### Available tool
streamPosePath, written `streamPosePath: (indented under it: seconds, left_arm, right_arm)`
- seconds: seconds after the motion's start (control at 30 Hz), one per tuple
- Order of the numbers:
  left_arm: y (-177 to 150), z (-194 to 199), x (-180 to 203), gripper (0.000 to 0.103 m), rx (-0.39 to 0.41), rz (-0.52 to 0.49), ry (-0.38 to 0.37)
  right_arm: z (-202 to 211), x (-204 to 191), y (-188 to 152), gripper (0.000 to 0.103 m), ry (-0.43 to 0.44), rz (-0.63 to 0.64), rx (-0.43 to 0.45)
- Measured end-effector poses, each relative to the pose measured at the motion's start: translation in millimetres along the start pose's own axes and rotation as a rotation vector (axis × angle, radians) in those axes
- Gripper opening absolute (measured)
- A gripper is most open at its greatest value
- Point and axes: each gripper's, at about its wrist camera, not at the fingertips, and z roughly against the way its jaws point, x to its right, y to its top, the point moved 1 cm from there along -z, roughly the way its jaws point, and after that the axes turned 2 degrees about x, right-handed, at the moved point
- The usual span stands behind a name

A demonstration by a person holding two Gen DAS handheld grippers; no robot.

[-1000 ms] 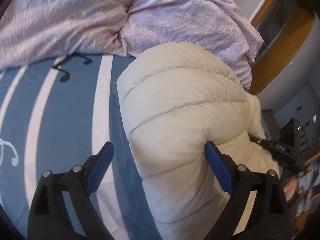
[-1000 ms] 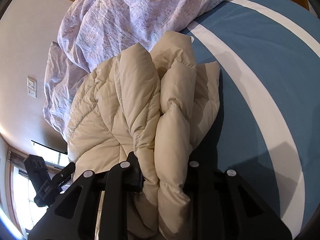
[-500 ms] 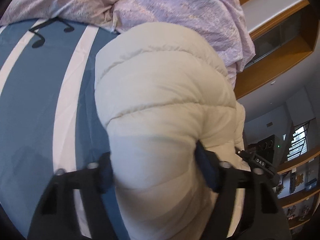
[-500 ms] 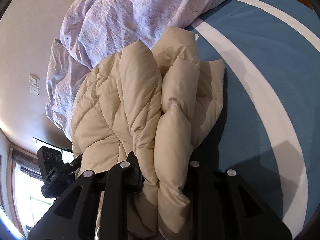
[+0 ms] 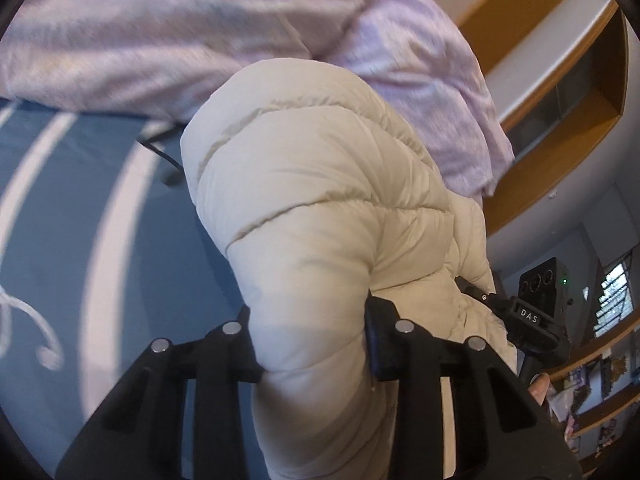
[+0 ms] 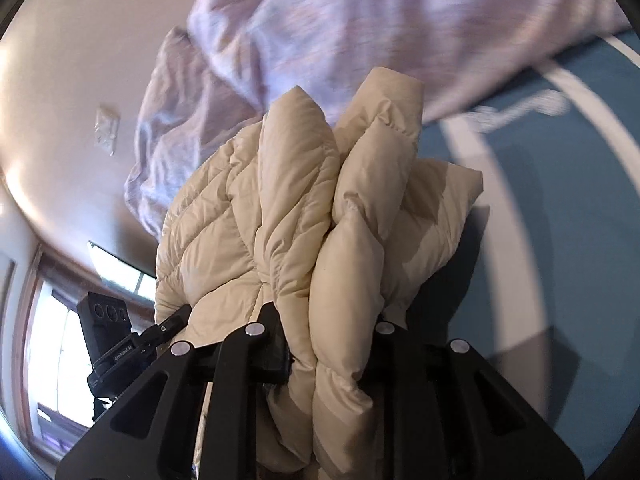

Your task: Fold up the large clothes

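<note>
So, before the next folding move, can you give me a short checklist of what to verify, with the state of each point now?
1. Left claw pinches the cream quilted puffer jacket: ok; its jaws have just been closing and now squeeze a padded fold.
2. Right claw clamped on bunched jacket layers: ok.
3. How many layers each claw holds: cannot tell.
4. Blue bedsheet with white stripes free beside the jacket for laying it down: ok.
5. Crumpled lilac duvet kept apart from the jacket: cannot tell, it lies right behind it.
</note>
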Motion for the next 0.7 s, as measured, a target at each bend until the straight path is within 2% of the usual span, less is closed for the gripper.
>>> streamPosePath:
  seconds: [0.2, 0.27, 0.43, 0.53, 0.57, 0.63, 0.7]
  left_arm:
    - [22.0, 23.6, -41.0, 0.036, 0.062, 0.008, 0.05]
    - [25.7, 22.5, -52.2, 0.036, 0.071, 0.003, 0.083]
    - [25.8, 6.8, -81.5, 0.046, 0.052, 0.013, 0.168]
    - [23.2, 3.9, -77.2, 0.057, 0.067, -0.038, 0.252]
    - [22.6, 4.6, -71.2, 0.063, 0.078, -0.07, 0.301]
    - [18.0, 10.7, -62.3, 0.07, 0.103, -0.132, 0.382]
    - [15.8, 17.5, -51.6, 0.073, 0.137, -0.199, 0.462]
  right_arm:
    - [-49.4, -29.1, 4.9, 0.02, 0.019, 0.058, -0.032]
    - [-67.2, -34.1, 4.8, 0.02, -0.005, 0.076, -0.049]
    - [-87.2, -27.7, -1.1, 0.022, -0.053, 0.056, -0.059]
    - [-81.6, -30.4, -4.7, 0.032, -0.117, 0.072, -0.057]
    - [-79.4, -33.1, -5.3, 0.036, -0.139, 0.081, -0.052]
    - [-67.5, -38.5, -6.5, 0.052, -0.216, 0.109, -0.024]
    - [-48.9, -46.9, -6.6, 0.056, -0.271, 0.149, 0.024]
